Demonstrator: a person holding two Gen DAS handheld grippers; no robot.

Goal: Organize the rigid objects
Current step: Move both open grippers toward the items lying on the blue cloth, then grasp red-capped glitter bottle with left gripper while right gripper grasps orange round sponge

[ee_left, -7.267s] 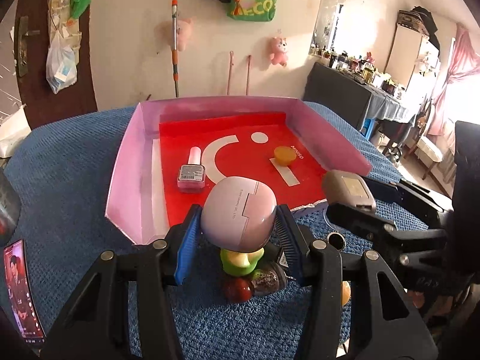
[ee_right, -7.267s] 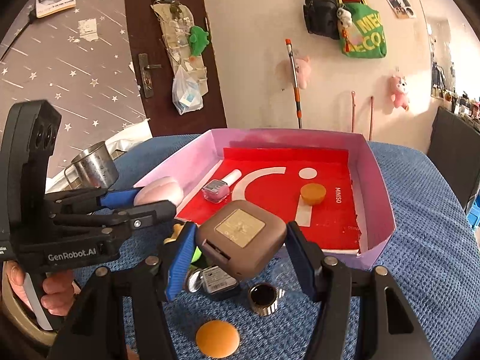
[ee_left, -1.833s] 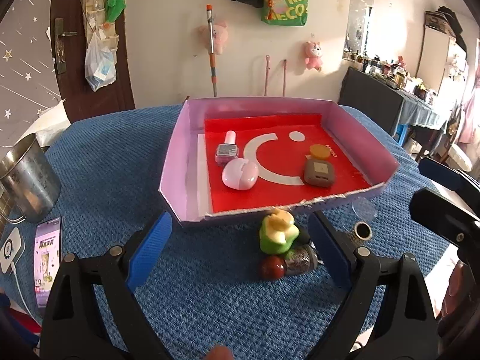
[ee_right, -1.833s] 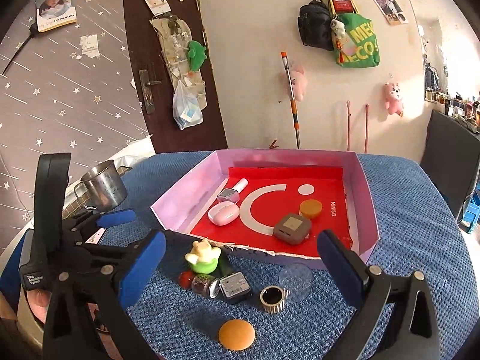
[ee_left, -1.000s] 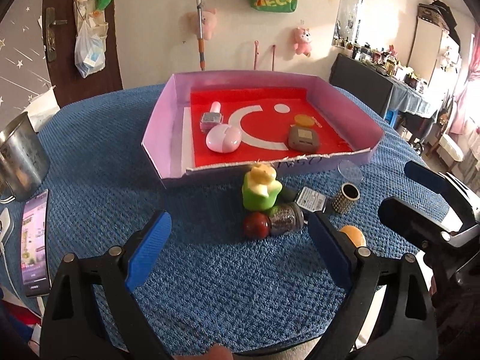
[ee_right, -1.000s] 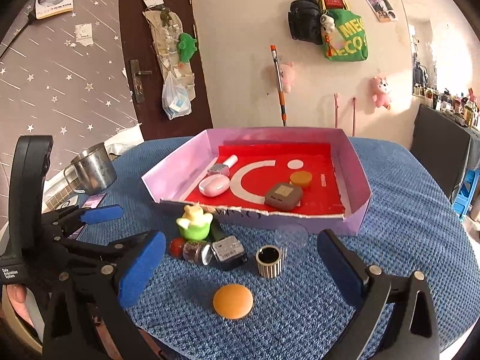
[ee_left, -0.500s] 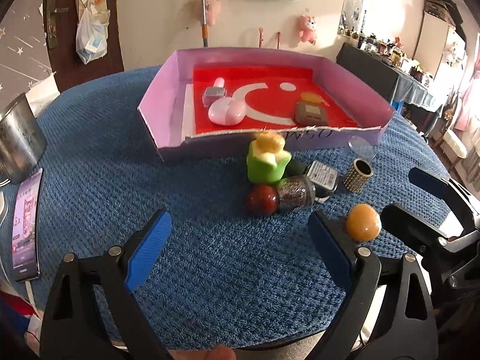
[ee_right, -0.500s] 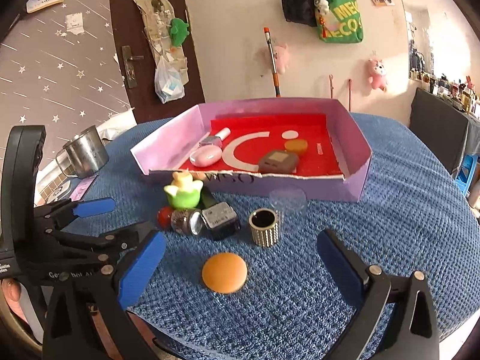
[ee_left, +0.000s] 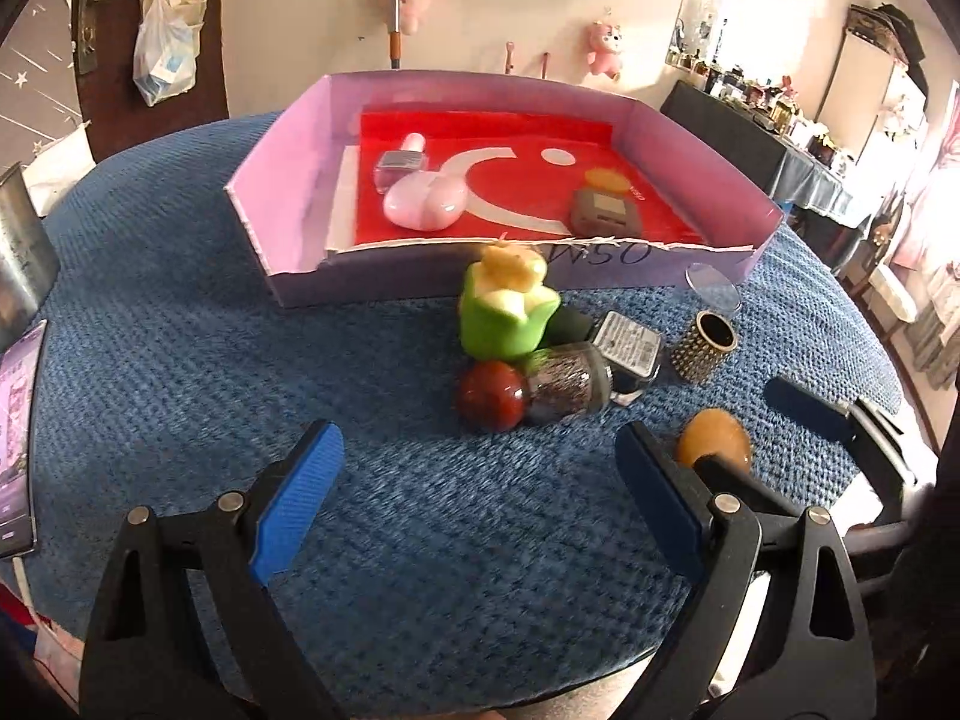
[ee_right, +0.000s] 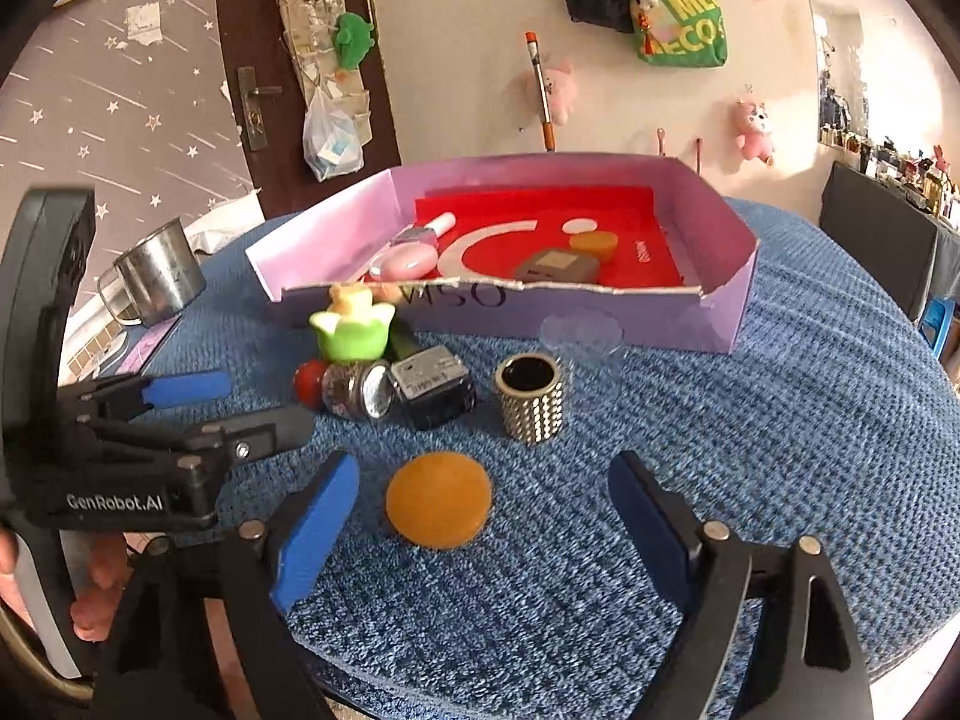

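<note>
A pink box with a red floor [ee_left: 288,222] [ee_right: 729,312] holds a pink case [ee_left: 425,201], a brown case [ee_left: 603,212], a nail polish bottle [ee_left: 401,161] and an orange disc [ee_left: 606,179]. In front of it on the blue cloth lie a green flower toy [ee_left: 507,309] [ee_right: 351,327], a red-capped glitter bottle [ee_left: 528,390], a dark square bottle [ee_right: 429,393], a studded gold cup [ee_right: 531,399] and an orange puff [ee_right: 438,507]. My left gripper [ee_left: 477,498] is open, just short of the glitter bottle. My right gripper [ee_right: 483,531] is open around the orange puff.
A clear lid [ee_right: 582,330] leans by the box front. A metal mug [ee_right: 156,282] stands at the left, a phone [ee_left: 15,438] lies near the table's left edge. The table's round front edge is close below both grippers.
Both grippers, which earlier placed the pink and brown cases in the box, have drawn back and lowered toward the loose items; the right one now brackets the orange puff.
</note>
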